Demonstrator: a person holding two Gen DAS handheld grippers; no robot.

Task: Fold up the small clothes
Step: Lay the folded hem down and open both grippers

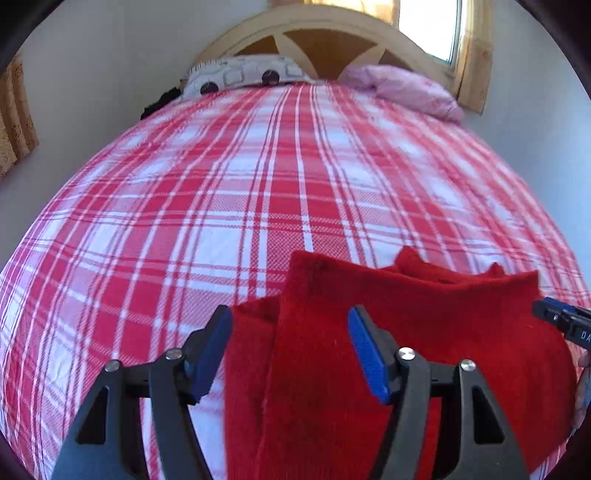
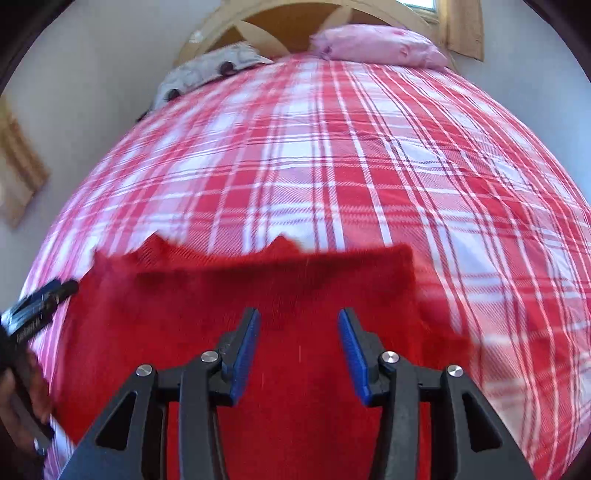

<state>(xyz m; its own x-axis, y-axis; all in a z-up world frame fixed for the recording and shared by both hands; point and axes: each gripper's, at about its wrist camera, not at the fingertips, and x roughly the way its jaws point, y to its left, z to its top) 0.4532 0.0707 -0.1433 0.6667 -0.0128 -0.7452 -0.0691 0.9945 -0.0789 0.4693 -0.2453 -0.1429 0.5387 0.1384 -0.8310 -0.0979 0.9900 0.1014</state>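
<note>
Left wrist view, item one: we are seeing the left gripper (image 1: 288, 328) hanging over a red garment (image 1: 388, 332), its jaws standing spread, blue pads (image 1: 365, 350) clear of the cloth and nothing pinched between them.

Item two: the red garment is lying on the bed (image 1: 184, 206), at the near end of the red-and-white checked bedspread, far from the headboard (image 1: 317, 40). One panel is lying folded lengthwise over the rest, with a fold edge running down beside the left finger. Small points of cloth are sticking out past the garment's far edge.

Item three: the right gripper (image 1: 557, 319) is showing at the garment's right edge in this view; only its tip is entering the picture.

Right wrist view, item four: we are looking along the right gripper (image 2: 297, 332), jaws standing apart, pads touching nothing, the red garment (image 2: 240, 295) spreading beneath and beyond them. The picture is blurring at the garment's edges.

Item five: the left gripper (image 2: 44, 299) is appearing at the garment's left edge here, with a person's hand (image 2: 22, 387) behind it.

Item six, beyond the garment toward the headboard: a grey patterned pillow (image 1: 240, 74) and a pink pillow (image 1: 402, 88) are resting side by side at the head of the bed. A window (image 1: 430, 26) is glowing above the pink pillow.
</note>
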